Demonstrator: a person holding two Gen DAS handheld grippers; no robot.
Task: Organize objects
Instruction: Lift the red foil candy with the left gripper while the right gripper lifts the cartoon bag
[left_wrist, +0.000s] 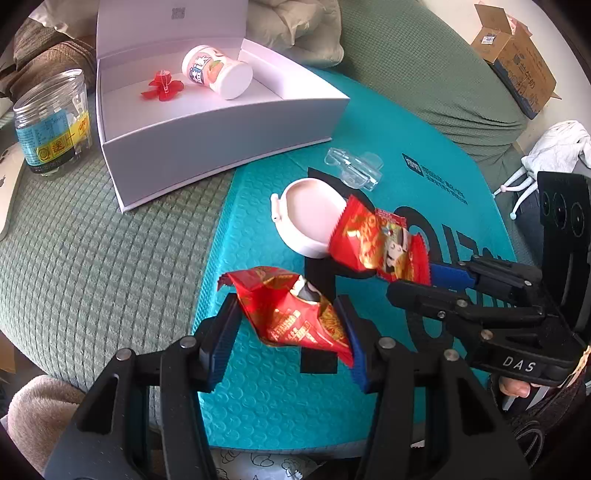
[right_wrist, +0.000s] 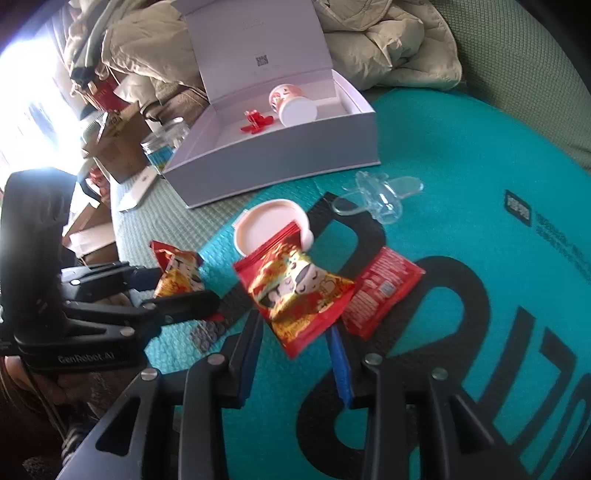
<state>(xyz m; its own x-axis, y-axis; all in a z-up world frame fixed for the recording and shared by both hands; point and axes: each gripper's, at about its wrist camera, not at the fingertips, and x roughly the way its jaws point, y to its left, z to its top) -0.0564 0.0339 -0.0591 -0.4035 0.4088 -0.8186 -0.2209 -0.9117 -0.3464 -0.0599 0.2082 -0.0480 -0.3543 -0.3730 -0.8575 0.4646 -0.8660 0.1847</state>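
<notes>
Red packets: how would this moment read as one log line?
left gripper: holding red snack packet | right gripper: holding second red packet | white box: open

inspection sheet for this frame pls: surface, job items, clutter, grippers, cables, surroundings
Surface: teal bubble mailer over a green quilted cover.
Job's things: open white box holds a peach-print cup and red flower clip; white round lid, clear plastic piece and a third red packet lie on the mailer.
Clutter: glass jar, cardboard box.
Grippers: left gripper and right gripper each pinch a red snack packet.
Cables: nothing seen.
Surroundings: beige bedding, white cloth.
</notes>
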